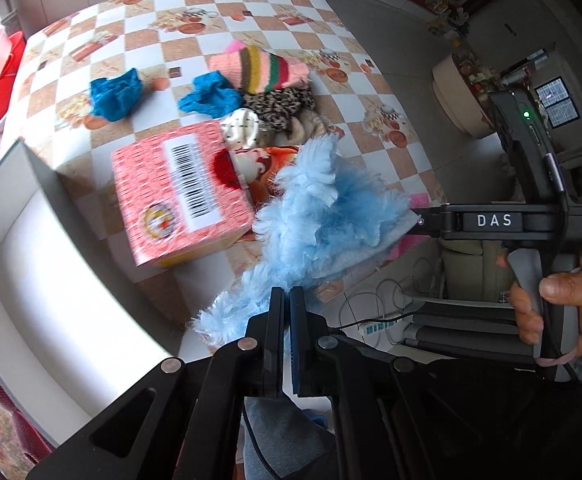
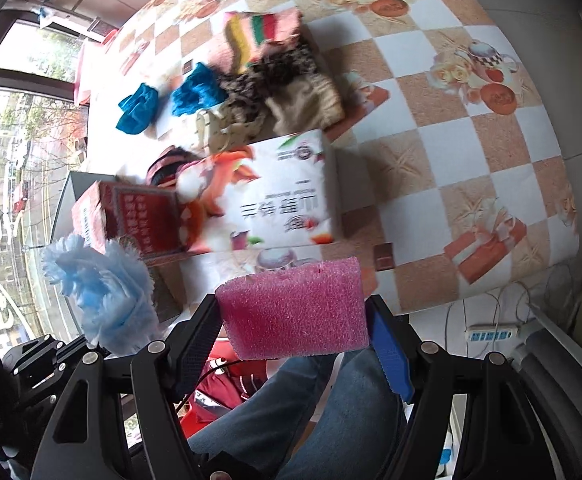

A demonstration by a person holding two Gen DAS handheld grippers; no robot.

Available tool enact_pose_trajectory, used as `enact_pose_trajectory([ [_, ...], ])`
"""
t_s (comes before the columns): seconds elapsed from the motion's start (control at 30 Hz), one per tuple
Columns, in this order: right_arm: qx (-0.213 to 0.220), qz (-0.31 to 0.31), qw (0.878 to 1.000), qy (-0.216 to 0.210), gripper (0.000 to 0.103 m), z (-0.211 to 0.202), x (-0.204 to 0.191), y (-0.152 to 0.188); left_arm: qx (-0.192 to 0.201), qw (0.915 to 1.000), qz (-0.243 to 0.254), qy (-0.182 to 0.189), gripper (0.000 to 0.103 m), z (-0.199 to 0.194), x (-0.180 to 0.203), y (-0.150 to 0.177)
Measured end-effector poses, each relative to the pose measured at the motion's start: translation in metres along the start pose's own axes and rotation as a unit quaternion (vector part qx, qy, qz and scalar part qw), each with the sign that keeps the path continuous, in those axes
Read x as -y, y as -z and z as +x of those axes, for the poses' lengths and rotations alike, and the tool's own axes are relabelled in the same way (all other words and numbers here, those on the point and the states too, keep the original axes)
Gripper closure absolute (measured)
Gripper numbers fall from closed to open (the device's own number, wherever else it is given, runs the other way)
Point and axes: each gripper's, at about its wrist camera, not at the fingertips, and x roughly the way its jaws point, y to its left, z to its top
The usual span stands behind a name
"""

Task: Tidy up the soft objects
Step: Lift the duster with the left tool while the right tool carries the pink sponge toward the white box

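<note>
My left gripper [image 1: 287,296] is shut on a light blue fluffy cloth [image 1: 323,208], which hangs above the table's near edge. In the right wrist view the same cloth [image 2: 103,296] rises from the left gripper [image 2: 87,344] at the lower left. My right gripper [image 2: 295,320] is shut on a pink sponge [image 2: 295,312] that spans both pads. In the left wrist view the right gripper [image 1: 423,222] sits just right of the fluffy cloth, which mostly hides the sponge. A person's hand [image 1: 551,304] holds its handle.
On the checkered tablecloth [image 1: 371,152] lie a striped knit hat [image 1: 263,68], two blue cloths [image 1: 117,94], a leopard-print cloth [image 1: 279,104] and a Santa doll [image 1: 243,164]. A red box [image 1: 183,192] and a white printed box [image 2: 283,192] stand nearby. A white bin [image 1: 51,260] is at left.
</note>
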Motion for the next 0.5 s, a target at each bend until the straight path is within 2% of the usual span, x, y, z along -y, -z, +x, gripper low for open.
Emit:
enact_pose_trajectory([
  [0.5,-0.011,-0.097,0.995,0.005,0.029,0.010,-0.083,0.016,0.058,0.9958,-0.069,-0.010,0.101,-0.044,-0.045,0.046],
])
